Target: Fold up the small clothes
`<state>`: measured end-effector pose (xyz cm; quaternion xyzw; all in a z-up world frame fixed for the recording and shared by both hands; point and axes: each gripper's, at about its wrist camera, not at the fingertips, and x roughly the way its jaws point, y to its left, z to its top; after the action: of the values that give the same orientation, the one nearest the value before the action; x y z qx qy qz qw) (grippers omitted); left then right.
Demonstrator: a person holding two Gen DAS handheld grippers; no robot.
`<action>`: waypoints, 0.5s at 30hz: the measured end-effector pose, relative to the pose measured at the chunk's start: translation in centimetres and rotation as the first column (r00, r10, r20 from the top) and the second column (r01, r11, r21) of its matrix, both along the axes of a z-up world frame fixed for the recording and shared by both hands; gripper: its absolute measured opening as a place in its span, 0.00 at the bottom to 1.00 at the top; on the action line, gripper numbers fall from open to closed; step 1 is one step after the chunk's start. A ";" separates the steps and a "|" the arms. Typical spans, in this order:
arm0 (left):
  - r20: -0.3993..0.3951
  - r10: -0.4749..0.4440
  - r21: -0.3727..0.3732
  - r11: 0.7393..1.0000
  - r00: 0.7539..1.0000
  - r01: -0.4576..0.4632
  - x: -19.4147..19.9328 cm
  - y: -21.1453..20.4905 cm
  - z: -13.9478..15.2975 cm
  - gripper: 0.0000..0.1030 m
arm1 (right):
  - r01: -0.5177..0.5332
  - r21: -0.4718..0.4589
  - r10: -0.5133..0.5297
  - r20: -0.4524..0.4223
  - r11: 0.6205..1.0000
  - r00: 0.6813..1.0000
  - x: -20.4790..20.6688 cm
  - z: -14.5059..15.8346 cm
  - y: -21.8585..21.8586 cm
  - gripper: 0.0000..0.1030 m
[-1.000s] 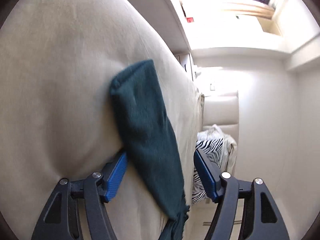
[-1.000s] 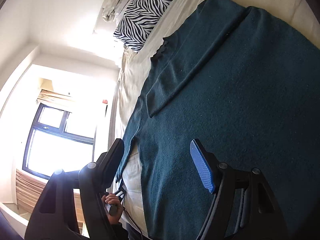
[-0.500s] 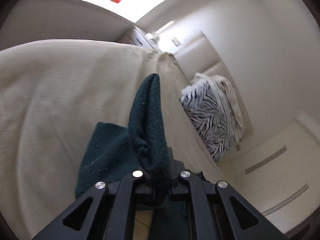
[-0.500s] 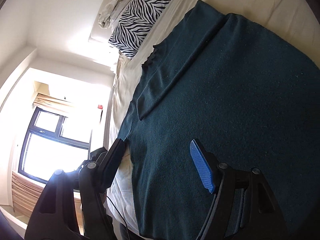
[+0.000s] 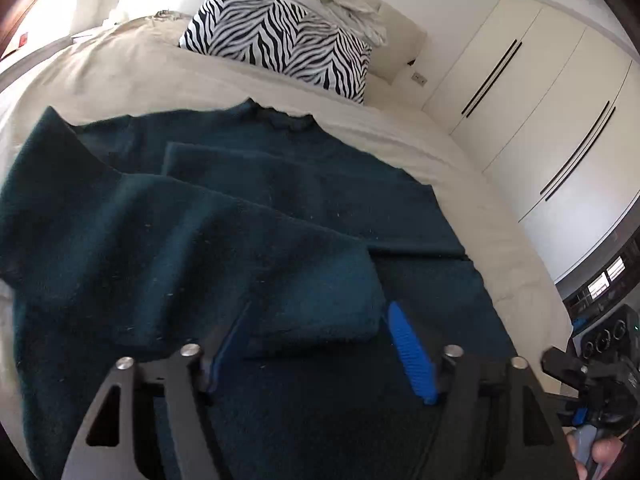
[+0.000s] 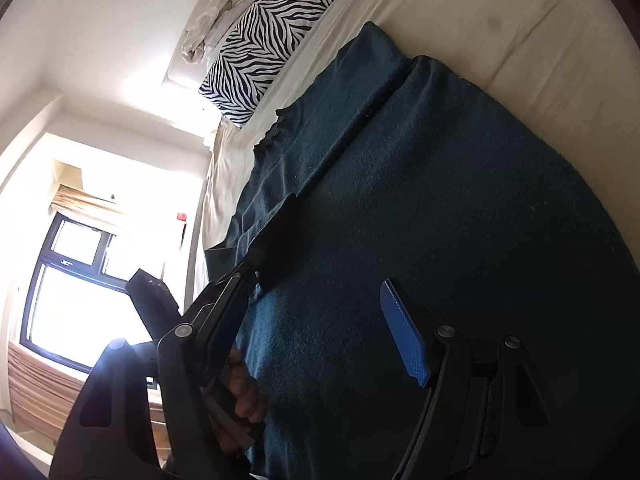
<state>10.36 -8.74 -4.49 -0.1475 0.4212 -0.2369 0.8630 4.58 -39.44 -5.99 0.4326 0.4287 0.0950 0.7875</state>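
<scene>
Now, sweater (image 5: 400, 208): dark teal, spread flat on the beige bed (image 5: 140, 68), 1 sleeve (image 5: 224, 248) folded across its body.
Left tongs (image 5: 316, 344): jaws have just been opening; they stand wide around the sleeve cuff, not pressing it.
Right tongs (image 6: 316, 332): half open above the sweater, holding nothing.
Left view only: white wardrobe (image 5: 532, 92).
Right view only: window (image 6: 76, 292).
Both views: zebra pillow (image 5: 280, 40).

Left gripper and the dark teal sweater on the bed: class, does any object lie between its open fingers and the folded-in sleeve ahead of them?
Nothing visible does. The left gripper, whose jaws have just been opening, sits directly over the sleeve, whose cuff lies between the blue pads. The zebra pillow rests well beyond the sweater, at the bed's head.
</scene>
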 end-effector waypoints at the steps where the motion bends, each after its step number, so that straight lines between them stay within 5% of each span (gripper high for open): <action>1: 0.033 0.015 -0.008 1.000 0.999 -0.015 -1.1 1.1 0.6 0.81 | -0.018 -0.010 0.018 0.003 1.000 1.000 1.1 0.1 0.8 0.67; 5: 0.077 0.104 -0.049 0.994 0.992 -0.100 -2.0 7.0 1.3 0.81 | -0.106 -0.025 0.106 0.007 0.994 0.994 6.3 0.1 4.6 0.67; 12: -0.092 0.220 -0.138 0.963 0.971 -0.231 1.7 12.5 -2.7 0.79 | -0.203 -0.095 0.191 -0.123 0.975 0.974 14.0 -3.0 10.8 0.64; 15: -0.068 0.211 -0.136 0.966 0.975 -0.218 1.6 12.3 -2.7 0.79 | -0.280 -0.236 0.251 -0.145 0.931 0.957 15.3 -2.6 13.7 0.25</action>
<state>11.98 3.54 -7.23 -0.2600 0.4075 -0.1678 0.8592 19.85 -25.76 -8.61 0.2708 0.5356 0.1206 0.7908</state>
